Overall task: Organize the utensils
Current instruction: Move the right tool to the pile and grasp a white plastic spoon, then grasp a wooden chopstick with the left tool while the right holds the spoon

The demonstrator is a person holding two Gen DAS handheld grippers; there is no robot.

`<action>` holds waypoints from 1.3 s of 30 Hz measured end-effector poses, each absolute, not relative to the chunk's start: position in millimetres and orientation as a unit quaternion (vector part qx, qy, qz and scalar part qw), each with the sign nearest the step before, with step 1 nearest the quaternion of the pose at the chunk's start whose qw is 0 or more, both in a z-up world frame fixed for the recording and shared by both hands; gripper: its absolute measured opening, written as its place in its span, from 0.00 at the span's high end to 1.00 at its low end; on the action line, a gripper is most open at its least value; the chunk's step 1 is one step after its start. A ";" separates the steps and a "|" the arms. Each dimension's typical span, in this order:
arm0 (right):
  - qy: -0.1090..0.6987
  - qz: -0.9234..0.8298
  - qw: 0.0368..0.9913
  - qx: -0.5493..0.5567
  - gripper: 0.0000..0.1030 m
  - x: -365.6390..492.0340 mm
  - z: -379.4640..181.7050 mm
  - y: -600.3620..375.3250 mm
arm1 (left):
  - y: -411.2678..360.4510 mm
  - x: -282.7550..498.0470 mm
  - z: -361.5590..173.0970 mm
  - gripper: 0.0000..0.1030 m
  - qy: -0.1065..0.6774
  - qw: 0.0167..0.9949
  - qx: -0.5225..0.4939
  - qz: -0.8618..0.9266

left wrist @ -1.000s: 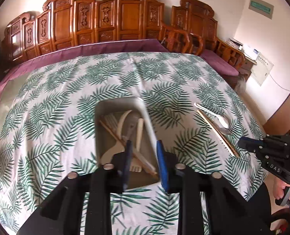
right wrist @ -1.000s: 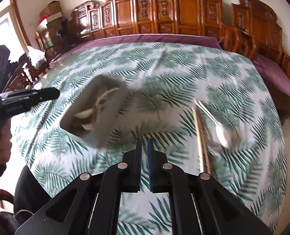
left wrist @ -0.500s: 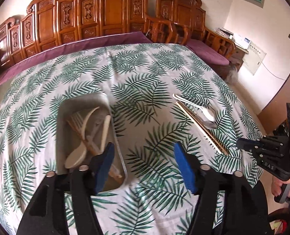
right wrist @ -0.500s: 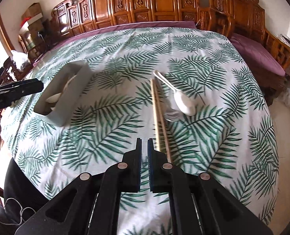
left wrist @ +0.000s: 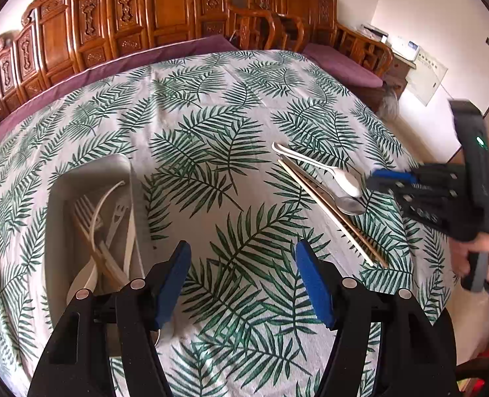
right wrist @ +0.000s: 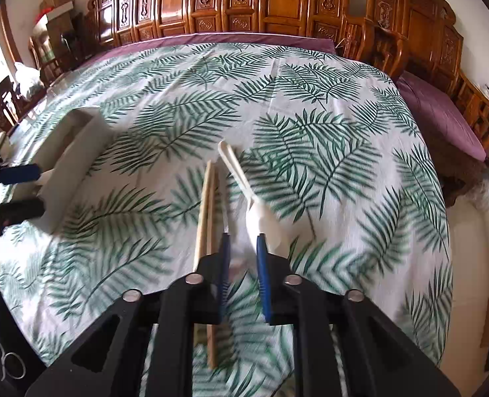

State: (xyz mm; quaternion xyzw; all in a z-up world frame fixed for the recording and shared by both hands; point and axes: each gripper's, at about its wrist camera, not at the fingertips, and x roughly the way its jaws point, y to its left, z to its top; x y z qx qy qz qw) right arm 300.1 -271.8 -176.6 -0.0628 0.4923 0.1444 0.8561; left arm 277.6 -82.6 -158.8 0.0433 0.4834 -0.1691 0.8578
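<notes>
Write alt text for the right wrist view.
The right gripper, jaws opening and empty, hangs over a white spoon and chopsticks lying on a leaf-print tablecloth; a white tray sits far left.

The right gripper [right wrist: 242, 241] hovered over the leaf-print tablecloth [right wrist: 327, 172], its jaws opening with nothing gripped between them. The white spoon [right wrist: 261, 215] lay just beyond the fingertips, the chopsticks [right wrist: 206, 211] beside it. The white tray [right wrist: 72, 152] sat at left, near the left gripper [right wrist: 22, 188].
</notes>
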 end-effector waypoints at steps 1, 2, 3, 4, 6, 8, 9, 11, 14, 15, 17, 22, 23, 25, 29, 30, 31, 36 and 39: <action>0.494 0.146 0.855 -0.066 0.82 308.4 -179.2 -271.3 | -83.8 279.4 -160.7 0.39 0.485 0.857 0.044 -0.169; 0.495 0.146 0.854 -0.071 0.82 316.4 -181.2 -270.6 | -84.9 280.6 -162.2 0.39 0.487 0.856 0.045 -0.169; 0.496 0.147 0.852 -0.075 0.82 324.1 -182.8 -270.2 | -85.8 281.9 -164.2 0.39 0.489 0.855 0.045 -0.169; 0.498 0.148 0.851 -0.075 0.82 329.5 -184.4 -269.6 | -86.2 282.2 -165.4 0.39 0.490 0.854 0.046 -0.169; 0.504 0.157 0.846 -0.072 0.78 342.5 -187.3 -267.9 | -88.1 283.2 -168.7 0.39 0.495 0.851 0.048 -0.170; 0.504 0.162 0.845 -0.073 0.71 350.6 -188.5 -264.7 | -89.8 283.6 -171.7 0.39 0.498 0.849 0.052 -0.171; 0.507 0.170 0.842 -0.073 0.69 355.0 -189.9 -262.1 | -90.4 283.7 -173.7 0.39 0.499 0.848 0.053 -0.172; 0.514 0.178 0.835 -0.082 0.69 361.5 -193.9 -256.0 | -90.9 283.9 -176.4 0.39 0.502 0.846 0.053 -0.171; 0.526 0.183 0.825 -0.097 0.69 367.9 -200.9 -248.8 | -90.6 286.1 -180.6 0.39 0.507 0.843 0.051 -0.169; 0.530 0.183 0.822 -0.103 0.69 369.6 -203.2 -247.2 | -90.9 286.4 -181.5 0.39 0.508 0.843 0.050 -0.169; 0.537 0.183 0.816 -0.111 0.69 371.8 -207.4 -244.6 | -91.8 286.2 -183.0 0.39 0.510 0.842 0.050 -0.170; 0.554 0.179 0.802 -0.138 0.69 375.2 -217.4 -240.1 | -96.1 285.4 -184.5 0.39 0.511 0.840 0.053 -0.174; 0.559 0.175 0.798 -0.144 0.69 375.7 -220.1 -240.1 | -96.6 285.6 -184.5 0.39 0.511 0.840 0.054 -0.174; 0.562 0.172 0.796 -0.145 0.70 375.7 -222.7 -243.3 | -98.7 285.7 -185.3 0.39 0.511 0.840 0.055 -0.175; 0.569 0.170 0.795 -0.127 0.76 375.7 -222.4 -253.4 | -103.7 285.4 -186.6 0.39 0.512 0.838 0.058 -0.178; 0.570 0.169 0.794 -0.124 0.78 375.5 -222.3 -255.2 | -104.7 285.2 -186.9 0.39 0.513 0.838 0.058 -0.179; 0.571 0.167 0.794 -0.123 0.78 375.7 -222.8 -256.6 | -106.0 285.1 -187.3 0.39 0.513 0.837 0.060 -0.180; 0.574 0.164 0.794 -0.118 0.87 371.7 -219.0 -264.8 | -112.7 285.6 -189.0 0.39 0.514 0.836 0.064 -0.182; 0.573 0.158 0.797 -0.109 0.93 367.6 -214.6 -273.5 | -119.9 285.3 -190.3 0.39 0.514 0.835 0.067 -0.186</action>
